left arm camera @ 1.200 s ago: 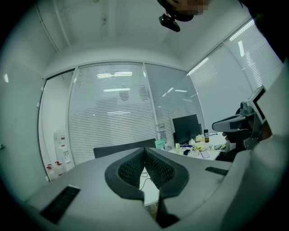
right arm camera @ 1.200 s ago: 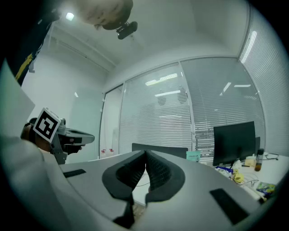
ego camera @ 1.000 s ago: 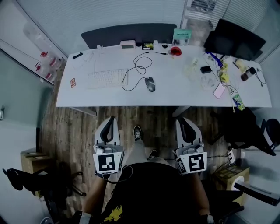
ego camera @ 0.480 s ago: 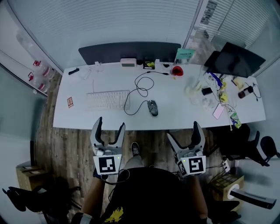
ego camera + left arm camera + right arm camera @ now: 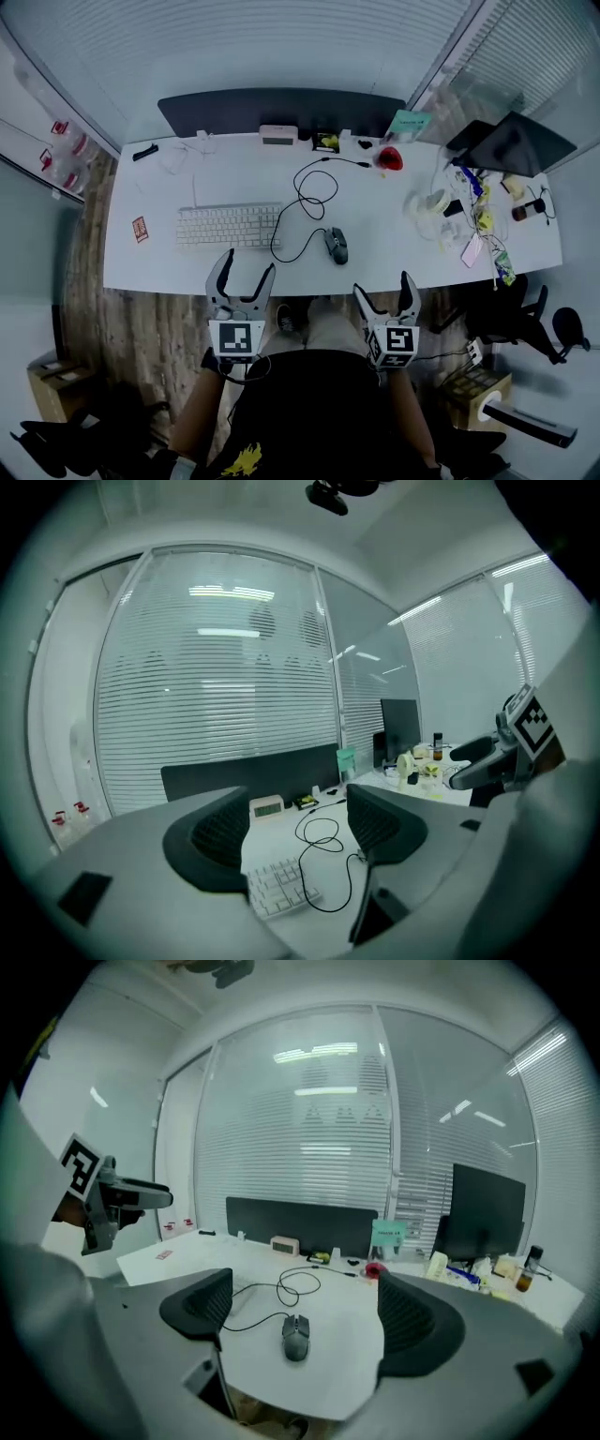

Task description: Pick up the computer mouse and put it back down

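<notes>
In the head view, one long white table with a smooth top spans the middle of the frame. One dark, rounded computer mouse lies on it right of centre, near the front edge. Its single thin black cable curls in loops toward the back. One flat white keyboard lies left of the mouse. One small white box-shaped clock stands at the back edge, before one dark partition with rounded corners. Below the front edge are two tools, the left hand-held gripper and the right hand-held gripper. Each has a white body, two dark jaws and one black-and-white marker cube. Both are apart from the mouse.

In the left gripper view, the left hand-held gripper's jaws are opening. Its two ribbed dark pads stand far apart with nothing between them. The keyboard and the cable show beyond the gap.

In the right gripper view, the right hand-held gripper's two ribbed pads are spread wide. The mouse rests on the table at lower centre, seen through the gap and touching neither pad.
</notes>
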